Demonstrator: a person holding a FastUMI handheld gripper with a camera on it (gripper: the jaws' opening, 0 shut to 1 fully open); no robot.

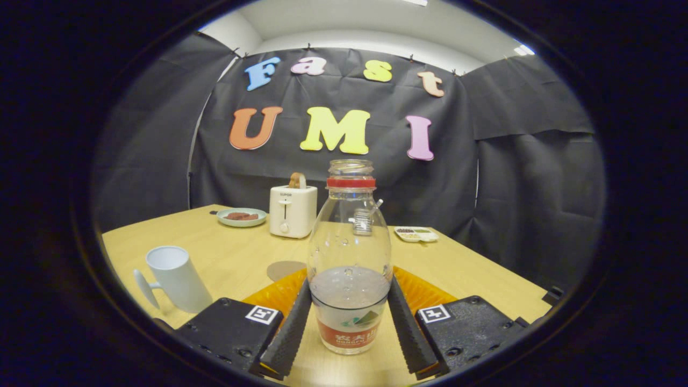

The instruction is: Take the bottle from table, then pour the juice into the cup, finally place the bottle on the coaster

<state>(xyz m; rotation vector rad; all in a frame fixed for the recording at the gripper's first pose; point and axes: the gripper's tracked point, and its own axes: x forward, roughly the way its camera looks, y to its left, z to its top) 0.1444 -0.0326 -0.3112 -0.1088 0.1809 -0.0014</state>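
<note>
Wood makes up the counter (226, 258), light and smooth, with black cloth walls hung all round it and a white ceiling above. At the left a white cup (174, 278) with a handle stands upright, well apart from the bottle. Behind it, far back, sits a small plate (242, 217) with something brown on it, too small to tell what. Next to the plate is a white toaster (292, 210) with bread sticking out the top. A round flat coaster (285, 269) lies just left of the bottle, partly hidden behind it. In the middle stands the clear bottle (350, 258), upright, no cap on, with a little juice at the bottom. The hand-held gripper (349, 328) has one finger on each side of the bottle, both seeming to press on it. Behind the bottle something orange (424, 293) peeks out, mostly hidden. Far back to the right is a small tray (416, 234), hard to make out.
</note>
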